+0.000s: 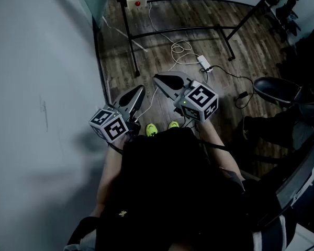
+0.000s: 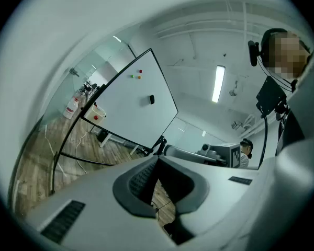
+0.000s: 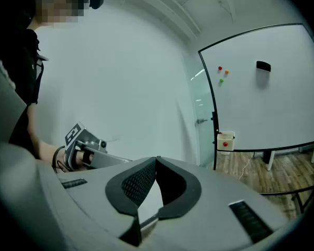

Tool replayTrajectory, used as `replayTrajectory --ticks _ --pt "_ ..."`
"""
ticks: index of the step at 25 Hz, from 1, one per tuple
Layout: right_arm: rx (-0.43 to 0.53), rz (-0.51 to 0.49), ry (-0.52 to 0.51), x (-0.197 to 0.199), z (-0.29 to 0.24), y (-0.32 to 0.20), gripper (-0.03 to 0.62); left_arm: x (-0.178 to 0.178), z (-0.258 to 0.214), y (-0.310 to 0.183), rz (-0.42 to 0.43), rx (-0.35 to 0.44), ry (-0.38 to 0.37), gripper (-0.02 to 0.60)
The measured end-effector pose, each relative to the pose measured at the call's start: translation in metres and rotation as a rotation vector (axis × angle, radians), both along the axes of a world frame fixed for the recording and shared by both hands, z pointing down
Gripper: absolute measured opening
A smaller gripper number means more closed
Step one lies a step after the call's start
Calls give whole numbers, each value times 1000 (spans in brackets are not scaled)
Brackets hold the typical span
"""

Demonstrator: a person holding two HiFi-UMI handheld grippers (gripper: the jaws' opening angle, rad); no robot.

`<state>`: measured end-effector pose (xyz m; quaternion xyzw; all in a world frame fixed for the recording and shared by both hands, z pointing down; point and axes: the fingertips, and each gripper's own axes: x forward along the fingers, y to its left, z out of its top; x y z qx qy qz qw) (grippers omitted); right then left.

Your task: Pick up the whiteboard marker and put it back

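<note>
Grey plastic on both tools: left tongs (image 2: 156, 159) clenched, jaw tips meeting, nothing between them; right tongs (image 3: 156, 159) clenched too, pads together, empty. Head view: both held out in front of a person in dark clothes, side by side but apart, left tongs close to the pale wall (image 1: 36, 88), each with its tag cube (image 1: 110, 124) toward the body. Yellow-green shoes (image 1: 152, 129) show between the two cubes on the wooden floor (image 1: 162, 20). Ahead on the floor: black stand (image 1: 126, 30), a white cable (image 1: 180, 48) running to a power strip (image 1: 204, 63), dark chair (image 1: 276, 90) off to the right. Gripper views: whiteboard (image 3: 267, 103) on that stand, upright, well apart from both tongs, with three small magnets (image 3: 222, 73) (red, orange, green) and a black eraser (image 3: 263, 66) stuck on its face. White box (image 3: 225, 140) hangs at the board's lower left corner, red item inside, too small to tell what. Whiteboard marker: cannot pick it out in any view; it is in neither tongs. Glass door (image 3: 199, 114) stands beside the board. Left gripper view also catches a ceiling light (image 2: 218, 82), a bottle (image 2: 71, 106) near the board's lower left and a second person (image 2: 245, 153) far back. Right gripper view shows the left tongs off to the left with a hand (image 3: 85, 156) round the handle.
</note>
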<state>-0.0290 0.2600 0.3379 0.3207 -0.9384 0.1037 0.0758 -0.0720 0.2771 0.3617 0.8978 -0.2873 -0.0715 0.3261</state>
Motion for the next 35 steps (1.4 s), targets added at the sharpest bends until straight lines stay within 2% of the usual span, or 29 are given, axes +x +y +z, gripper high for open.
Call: replayTrajectory --ticks 7,17,23,30,35 --pt "6 12 -18 0 -2 -4 6 -3 2 -1 1 -4 8 32" --pt "32 30 34 18 -7 -2 6 -9 3 0 -7 -12 26 32" --pt "18 45 45 26 -2 9 6 -7 8 1 2 -20 25 32" --pt "-9 80 39 44 0 3 6 0 10 3 5 -48 19 32" --pt "-9 66 38 42 4 -14 6 4 11 -10 10 -48 0 32"
